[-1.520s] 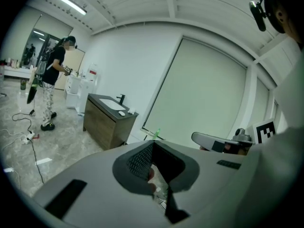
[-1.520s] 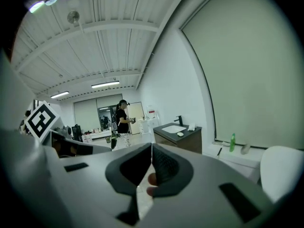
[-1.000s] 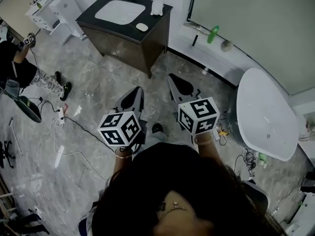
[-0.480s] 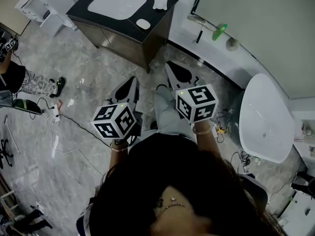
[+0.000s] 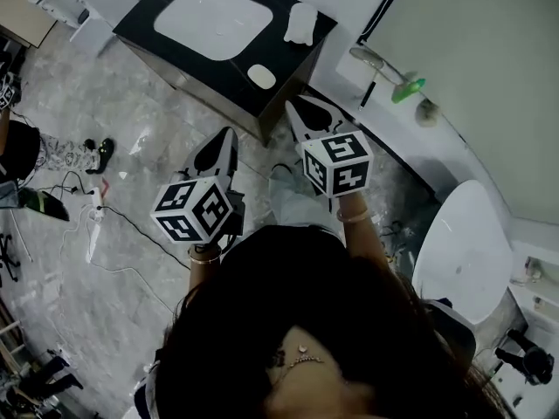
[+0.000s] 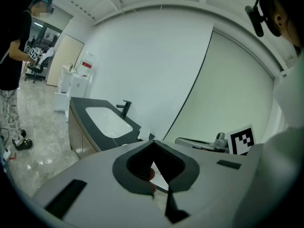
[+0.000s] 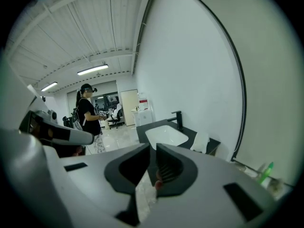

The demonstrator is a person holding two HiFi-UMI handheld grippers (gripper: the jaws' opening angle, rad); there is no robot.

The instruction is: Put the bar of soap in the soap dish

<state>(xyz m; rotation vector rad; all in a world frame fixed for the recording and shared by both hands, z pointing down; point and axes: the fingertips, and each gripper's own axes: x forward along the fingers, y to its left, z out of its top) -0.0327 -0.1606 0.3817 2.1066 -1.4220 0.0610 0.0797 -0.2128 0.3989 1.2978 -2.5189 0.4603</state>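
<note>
**Approach to the washstand: both grippers closed and empty**

Both grippers are held over the floor (image 5: 131,138), short of the dark tabletop (image 5: 223,66). The left gripper (image 5: 229,133) is seen with its jaws drawn together and nothing between them. The right gripper (image 5: 291,104) is likewise closed to a narrow slit and carries nothing.

A pale oval (image 5: 261,76) lies on the tabletop, just right of the white basin (image 5: 212,20) and near the front edge. Whether it is the bar of soap, the soap dish, or one lying in the other cannot be told from here. A white cloth (image 5: 301,23) lies further back, apart from the oval.

The step in hand is judged to be the approach, with no grasp yet begun. It would be done well if the following were observed:

- The tabletop should be brought fully into view before either gripper is committed, so that soap and dish can be told apart.
- The right gripper, the nearer to the oval, is best chosen for the pick.
- Its jaws should be opened wide before it is lowered, not at the last moment.
- A bar of soap is likely to be slick, so it should be taken across its narrower sides and low down, with the pads set squarely.
- The cloth and the basin rim should be kept clear of.
</note>
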